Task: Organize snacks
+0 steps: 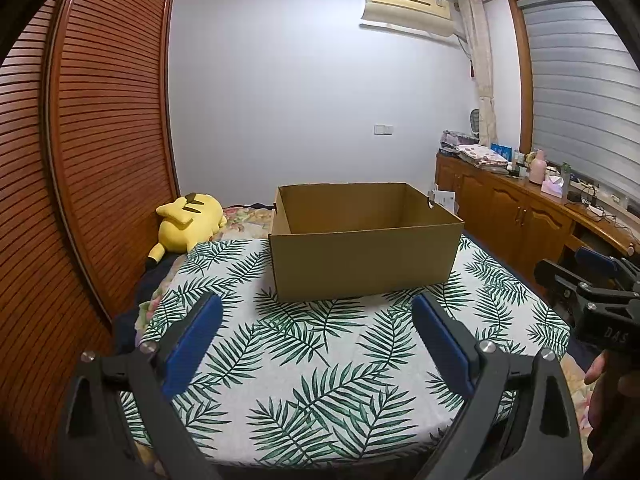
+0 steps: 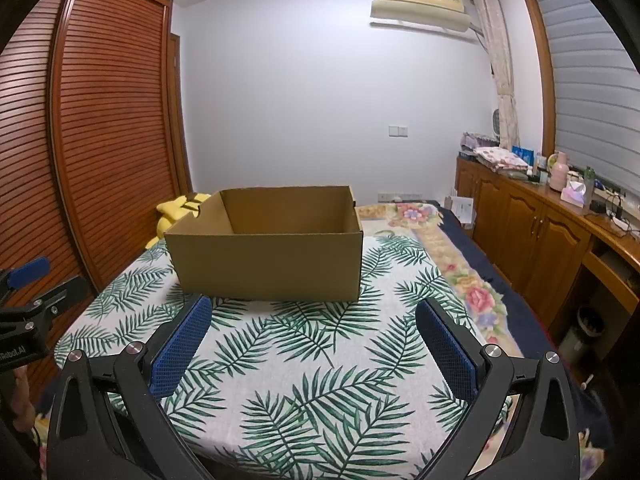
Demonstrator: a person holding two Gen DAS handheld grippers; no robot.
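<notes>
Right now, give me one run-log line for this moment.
left tool open, holding nothing | right tool open, holding nothing | cardboard box open-topped on leaf-print cloth | snacks: none visible

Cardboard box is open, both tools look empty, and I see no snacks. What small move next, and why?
Probably pan one tool sideways to find the snacks. The cardboard box sits open on the leaf-print cloth, no snack shows in either view, and the left tool and right tool are both open, holding nothing.

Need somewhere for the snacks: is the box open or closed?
Open. The box stands upright on the leaf-print cloth with no lid or flaps over it; its bare inner walls show. Its floor is hidden.
</notes>
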